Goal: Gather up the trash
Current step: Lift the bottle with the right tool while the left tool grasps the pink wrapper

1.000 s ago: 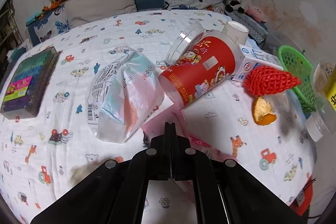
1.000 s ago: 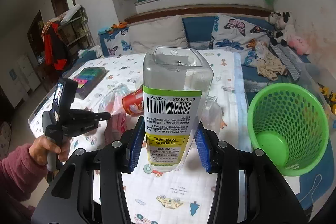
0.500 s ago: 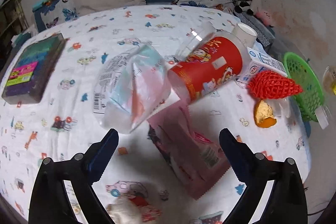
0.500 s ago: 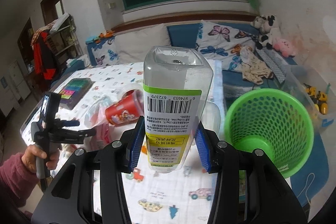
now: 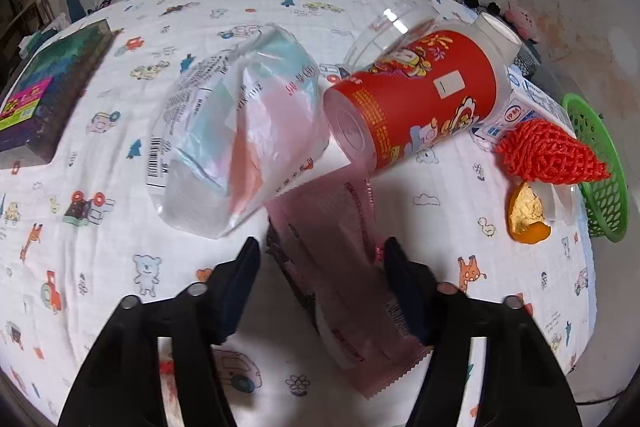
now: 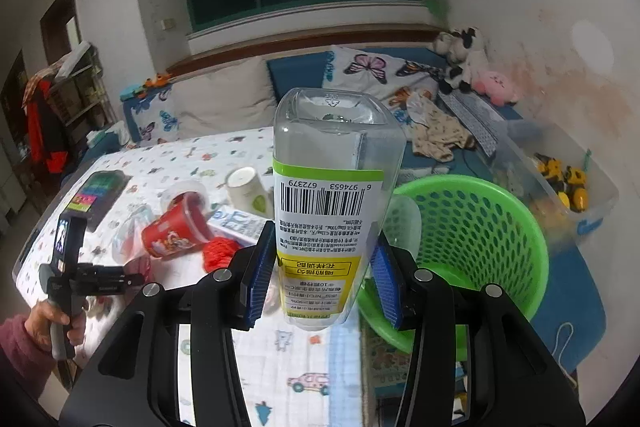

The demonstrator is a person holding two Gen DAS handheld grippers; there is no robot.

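My left gripper [image 5: 322, 267] is open, its fingers on either side of a pink foil wrapper [image 5: 344, 267] lying flat on the table. Beyond it lie a crumpled clear plastic bag [image 5: 236, 143] and a red printed cup [image 5: 416, 99] on its side. My right gripper [image 6: 320, 277] is shut on a clear plastic bottle [image 6: 332, 195] with a green-yellow label, held upside down just left of the green mesh basket [image 6: 472, 239]. The left gripper also shows in the right wrist view [image 6: 120, 279].
A red foam net [image 5: 548, 155], orange peel [image 5: 526, 217], a milk carton [image 5: 520, 109] and clear cups lie at the table's right edge, beside the basket [image 5: 600, 163]. A dark box [image 5: 44, 99] sits at the left. A sofa with pillows stands behind.
My left gripper opened from shut, then narrowed and dropped around the pink wrapper. My right gripper carried the bottle rightward, closer to the green basket.
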